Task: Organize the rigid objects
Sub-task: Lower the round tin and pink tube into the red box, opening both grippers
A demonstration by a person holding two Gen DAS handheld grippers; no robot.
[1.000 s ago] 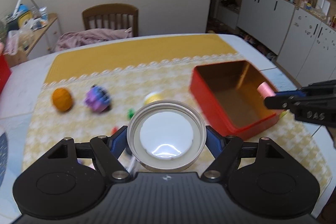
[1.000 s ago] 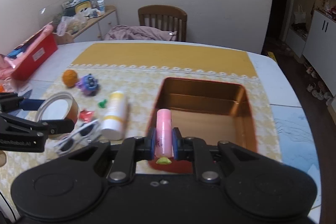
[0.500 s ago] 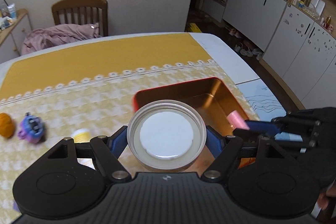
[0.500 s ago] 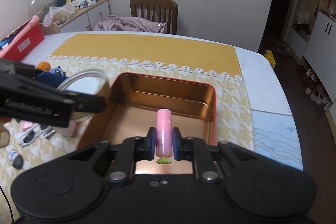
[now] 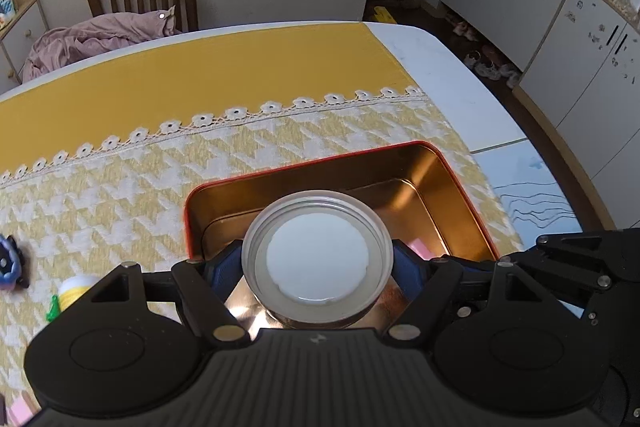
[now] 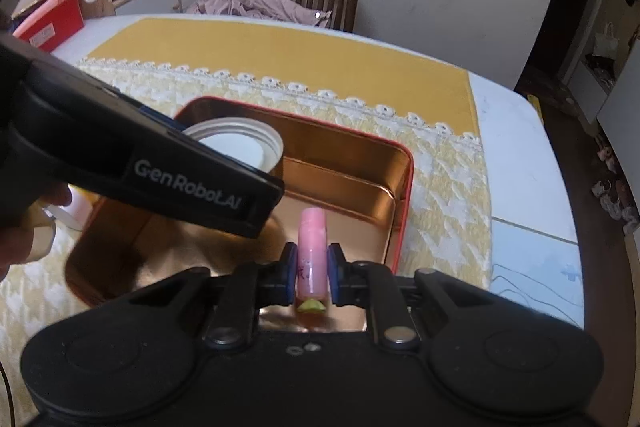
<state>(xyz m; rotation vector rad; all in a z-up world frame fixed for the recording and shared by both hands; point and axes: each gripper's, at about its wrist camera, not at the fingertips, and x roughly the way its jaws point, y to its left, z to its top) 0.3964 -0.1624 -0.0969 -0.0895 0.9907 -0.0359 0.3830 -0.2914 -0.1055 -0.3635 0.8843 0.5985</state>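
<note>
1. Tin [image 5: 460, 187], red outside and copper inside, is kept still on the tablecloth.
2. Jar lid [image 5: 318, 259], clamped in the left gripper [image 5: 318, 267], is lowered flat inside.
3. Pink tube [image 6: 313, 255], pinched by the right gripper [image 6: 313, 273], is released clear of the lid.

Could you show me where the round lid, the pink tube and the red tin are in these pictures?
Round lid [image 5: 318, 259]: left wrist view, on its white inner disc.
Pink tube [image 6: 312, 247]: right wrist view, on its pink body, above the pads that grip it.
Red tin [image 6: 402, 211]: right wrist view, on its right wall.
</note>
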